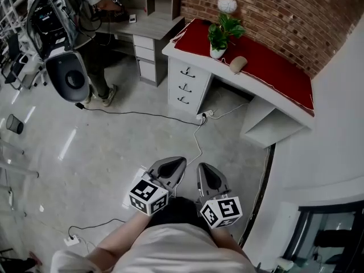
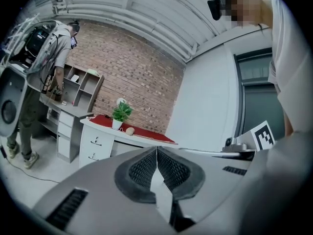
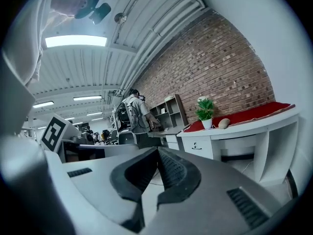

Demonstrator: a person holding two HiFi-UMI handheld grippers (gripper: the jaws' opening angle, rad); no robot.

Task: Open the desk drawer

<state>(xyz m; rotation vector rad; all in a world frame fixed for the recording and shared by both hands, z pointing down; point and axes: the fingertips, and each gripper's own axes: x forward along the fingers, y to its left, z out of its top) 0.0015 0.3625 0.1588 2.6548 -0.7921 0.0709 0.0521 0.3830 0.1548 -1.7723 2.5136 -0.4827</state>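
The white desk with a red top stands against the brick wall, far ahead of me. Its drawer stack has three shut drawers with dark handles. It also shows small in the left gripper view as drawers, and in the right gripper view as a drawer front. My left gripper and right gripper are held side by side close to my body, well short of the desk. Each of the two, left gripper and right gripper, has its jaws together with nothing between them.
A potted plant and a pale rounded object sit on the red top. A power strip and cables lie on the floor before the drawers. A person stands at a second grey desk at the back left.
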